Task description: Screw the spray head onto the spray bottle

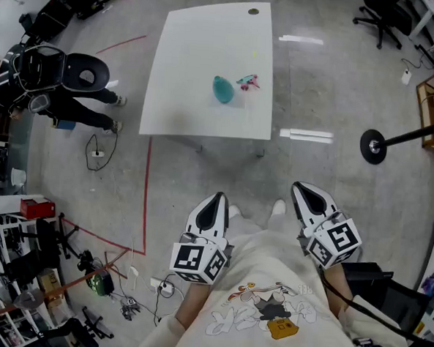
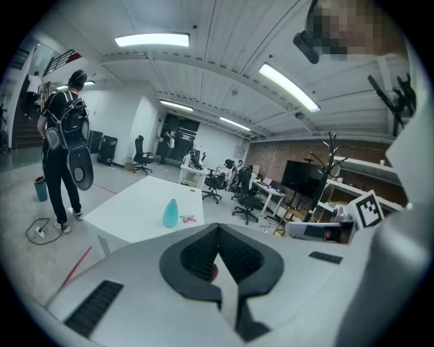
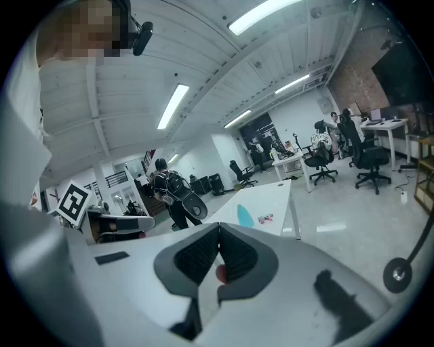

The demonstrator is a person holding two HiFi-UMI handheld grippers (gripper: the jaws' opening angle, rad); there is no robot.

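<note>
Head view: left gripper [image 1: 216, 197] and right gripper [image 1: 306, 189] are both closed and empty, held low in front of the person's torso, well apart from the white table [image 1: 203, 36]. The teal spray bottle [image 1: 223, 90] sits on the table with the spray head [image 1: 247, 81] just beside it.

Left gripper view: jaws together, nothing between them — the bottle stands upright on the table far ahead, the head lying next to it.

Right gripper view: jaws together and empty too — bottle and head lie far off on the table.
</note>
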